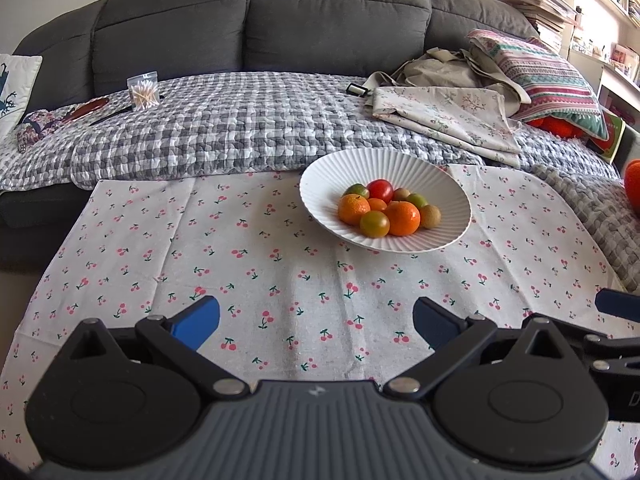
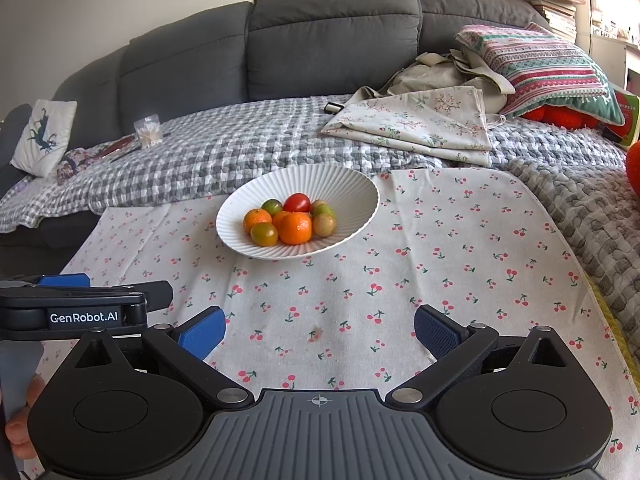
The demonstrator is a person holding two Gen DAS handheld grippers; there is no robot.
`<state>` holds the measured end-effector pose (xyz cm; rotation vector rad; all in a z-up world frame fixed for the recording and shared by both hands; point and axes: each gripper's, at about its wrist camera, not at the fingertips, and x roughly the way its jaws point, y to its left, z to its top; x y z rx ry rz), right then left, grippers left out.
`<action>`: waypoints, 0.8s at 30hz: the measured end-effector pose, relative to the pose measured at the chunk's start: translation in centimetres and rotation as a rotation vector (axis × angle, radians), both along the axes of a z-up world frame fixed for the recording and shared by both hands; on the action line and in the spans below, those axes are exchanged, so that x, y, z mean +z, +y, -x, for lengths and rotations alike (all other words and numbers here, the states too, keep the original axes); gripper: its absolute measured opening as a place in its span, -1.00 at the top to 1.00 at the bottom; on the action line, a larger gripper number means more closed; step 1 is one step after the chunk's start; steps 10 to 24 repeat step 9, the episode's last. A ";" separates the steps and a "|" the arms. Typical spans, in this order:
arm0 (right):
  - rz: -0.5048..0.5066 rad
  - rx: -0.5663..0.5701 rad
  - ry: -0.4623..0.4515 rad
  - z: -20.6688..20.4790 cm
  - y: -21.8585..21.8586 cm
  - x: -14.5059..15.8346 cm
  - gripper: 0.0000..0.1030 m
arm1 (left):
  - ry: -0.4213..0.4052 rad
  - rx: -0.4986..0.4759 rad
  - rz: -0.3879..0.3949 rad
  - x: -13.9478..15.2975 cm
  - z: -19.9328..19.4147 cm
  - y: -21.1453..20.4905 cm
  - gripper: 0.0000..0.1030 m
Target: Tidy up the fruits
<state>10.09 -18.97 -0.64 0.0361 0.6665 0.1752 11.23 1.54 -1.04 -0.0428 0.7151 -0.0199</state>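
A white ribbed bowl (image 1: 336, 168) stands on the cherry-print cloth (image 1: 200, 272) and holds several small fruits: orange mandarins (image 1: 402, 218), a red tomato (image 1: 380, 190), green-brown tomatoes (image 1: 374, 224) and a kiwi-like fruit (image 1: 430, 216). The bowl (image 2: 256, 184) also shows in the right wrist view, with the fruits (image 2: 295, 228) piled inside. My left gripper (image 1: 316, 320) is open and empty, well short of the bowl. My right gripper (image 2: 320, 330) is open and empty, also short of the bowl. The left gripper's side (image 2: 84, 312) shows at left in the right wrist view.
A grey sofa (image 1: 320, 20) with a checked quilt (image 1: 240, 128) lies behind the cloth. Folded floral fabric (image 1: 440, 116) and a striped cushion (image 1: 552, 76) sit at right. A cotton-swab box (image 1: 143, 92) sits at left. An orange object (image 1: 632, 188) shows at the right edge.
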 end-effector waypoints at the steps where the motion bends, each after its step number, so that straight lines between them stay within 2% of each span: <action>1: 0.001 0.000 0.000 0.0 0.0 0.0 -0.97 | 0.001 -0.002 0.002 0.0 0.0 0.0 -0.98; 24: 0.002 0.001 0.000 0.0 0.0 0.0 -0.97 | -0.006 -0.009 -0.012 0.0 0.1 -0.3 -0.98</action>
